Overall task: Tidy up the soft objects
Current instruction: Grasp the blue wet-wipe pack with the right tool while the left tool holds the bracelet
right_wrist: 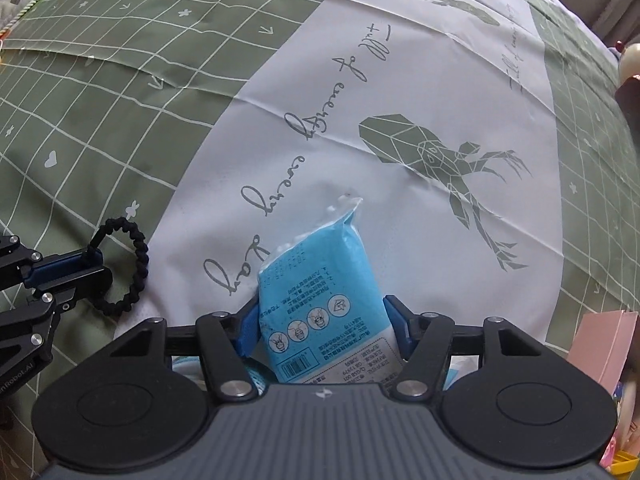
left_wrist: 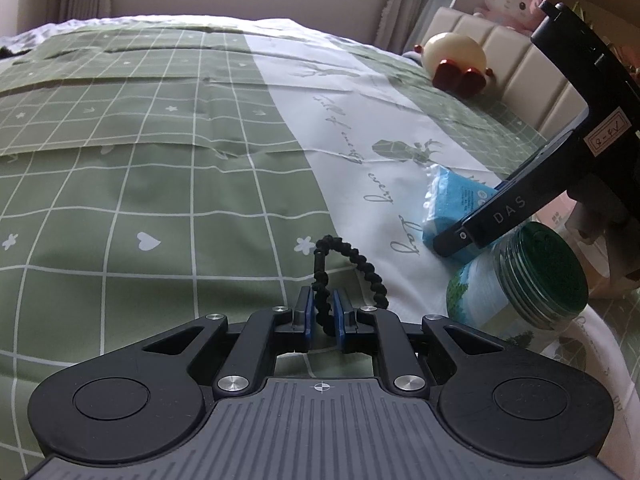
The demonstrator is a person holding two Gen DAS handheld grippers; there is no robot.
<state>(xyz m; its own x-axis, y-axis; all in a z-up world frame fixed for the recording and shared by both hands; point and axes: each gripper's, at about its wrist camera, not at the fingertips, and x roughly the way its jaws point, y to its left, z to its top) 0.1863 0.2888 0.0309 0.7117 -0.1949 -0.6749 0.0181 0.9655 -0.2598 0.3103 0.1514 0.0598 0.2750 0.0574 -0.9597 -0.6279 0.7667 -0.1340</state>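
A bed (left_wrist: pixel 160 168) covered by a green checked sheet with a white printed band fills both views, below a window and a padded headboard. On the white band lies a blue tissue pack (right_wrist: pixel 320 296), set between the 2 blue pads of the right gripper (right_wrist: pixel 322 326); the left pad is seen against the pack's edge, while contact at the right pad cannot be confirmed, so the jaws are judged not yet clamped. A firm, centred squeeze across the pack's width should be completed before lifting, since the wrapper would probably crumple or slip. Just to its left, a black braided hair tie (left_wrist: pixel 344 276) is pinched in the closed left gripper (left_wrist: pixel 323 312). "DAS" is read on the right gripper's finger, "every day" on the sheet; the pack's small print is illegible.
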